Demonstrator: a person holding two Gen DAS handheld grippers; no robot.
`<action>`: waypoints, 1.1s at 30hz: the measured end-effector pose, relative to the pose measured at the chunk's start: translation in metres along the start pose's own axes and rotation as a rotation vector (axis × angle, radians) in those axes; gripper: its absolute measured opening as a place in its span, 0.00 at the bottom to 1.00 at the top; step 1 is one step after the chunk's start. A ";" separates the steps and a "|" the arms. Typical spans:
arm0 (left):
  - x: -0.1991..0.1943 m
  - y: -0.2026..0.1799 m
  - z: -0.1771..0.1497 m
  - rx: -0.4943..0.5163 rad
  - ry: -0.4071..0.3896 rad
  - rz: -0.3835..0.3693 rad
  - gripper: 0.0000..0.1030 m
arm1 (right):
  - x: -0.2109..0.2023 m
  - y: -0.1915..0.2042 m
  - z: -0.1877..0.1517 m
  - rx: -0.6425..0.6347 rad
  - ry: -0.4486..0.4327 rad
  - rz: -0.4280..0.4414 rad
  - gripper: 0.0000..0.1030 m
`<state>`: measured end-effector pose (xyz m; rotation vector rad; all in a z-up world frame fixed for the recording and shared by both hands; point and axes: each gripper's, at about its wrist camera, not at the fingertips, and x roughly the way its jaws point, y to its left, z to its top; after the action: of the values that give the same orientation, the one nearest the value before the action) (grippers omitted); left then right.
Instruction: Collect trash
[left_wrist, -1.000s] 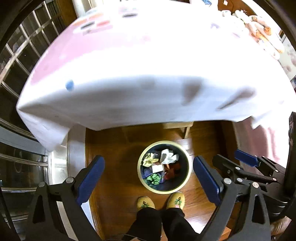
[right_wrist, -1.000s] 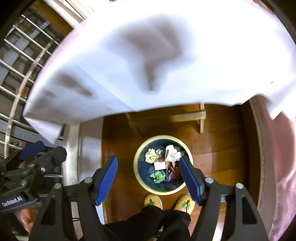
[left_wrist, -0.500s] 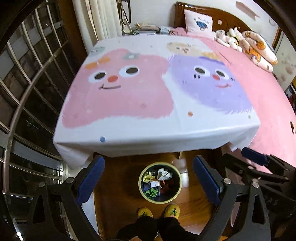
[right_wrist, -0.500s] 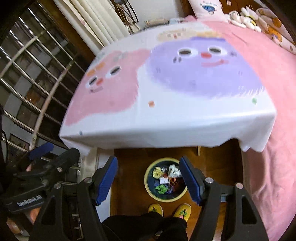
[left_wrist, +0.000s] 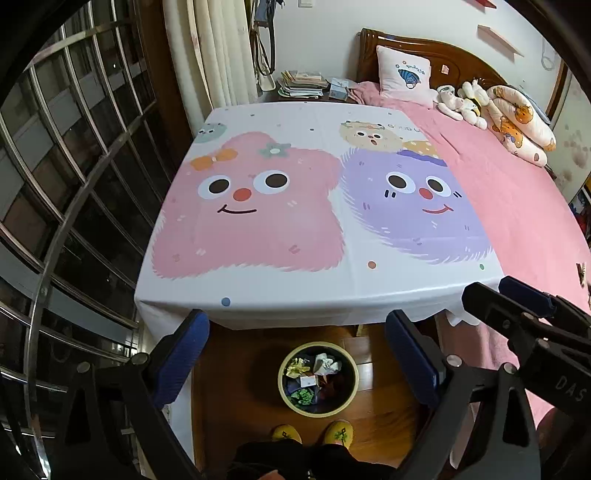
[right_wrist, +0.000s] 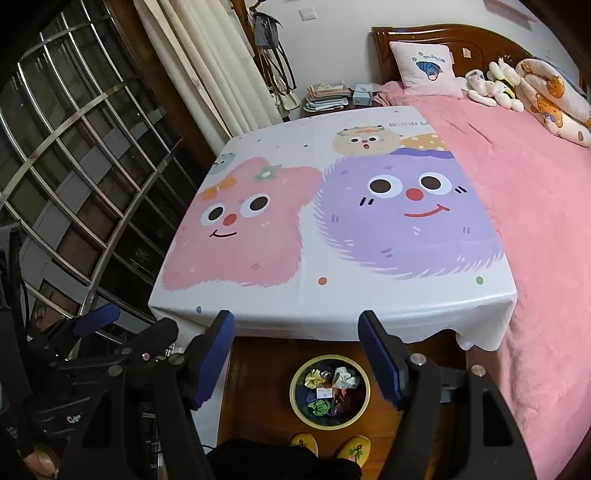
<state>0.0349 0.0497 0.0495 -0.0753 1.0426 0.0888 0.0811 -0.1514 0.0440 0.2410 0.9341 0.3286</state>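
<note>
At the far left of both views a window with a metal grille (left_wrist: 66, 192) fills the frame edge, and cream curtains (right_wrist: 207, 74) hang at the upper left. In the middle a bench under a white cartoon cloth (left_wrist: 317, 206) carries nothing that looks like trash; its print shows a pink face and a purple one. At the cloth's far edge in the right wrist view, the letters "GOOD L" can be read, the rest hidden under the pink blanket (right_wrist: 535, 221) of the bed at the right.

Low in the centre, on the wooden floor (left_wrist: 236, 384), stands the trash bin (left_wrist: 352, 384), round with a yellowish rim. It holds crumpled paper (right_wrist: 345, 378), white, yellow and green scraps, and a small labelled box whose print is too small to read. A person's yellow slippers (right_wrist: 332, 445) sit just beside it.

The left tool (left_wrist: 297, 358) is spread wide with nothing between its blue pads. The right tool (right_wrist: 295, 360) is also wide and empty. The left tool's body shows "Gen" in the right wrist view; the right tool's body shows "DAS" in the left wrist view.

Judging from the bare cloth and filled bin, the collecting looks finished or nearly so; the next move would call for scanning the bench, bed and floor for leftover scraps.
</note>
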 end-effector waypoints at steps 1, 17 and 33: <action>-0.001 0.000 0.000 0.002 -0.004 0.002 0.93 | -0.002 0.001 0.000 -0.001 -0.005 0.002 0.68; -0.007 0.003 0.002 -0.027 -0.025 0.018 0.93 | -0.008 0.010 -0.004 -0.027 -0.013 -0.005 0.68; -0.006 0.000 0.000 -0.034 -0.016 0.019 0.93 | -0.004 0.003 -0.005 -0.026 0.006 -0.003 0.68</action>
<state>0.0315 0.0493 0.0546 -0.0957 1.0264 0.1243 0.0742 -0.1497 0.0446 0.2148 0.9352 0.3389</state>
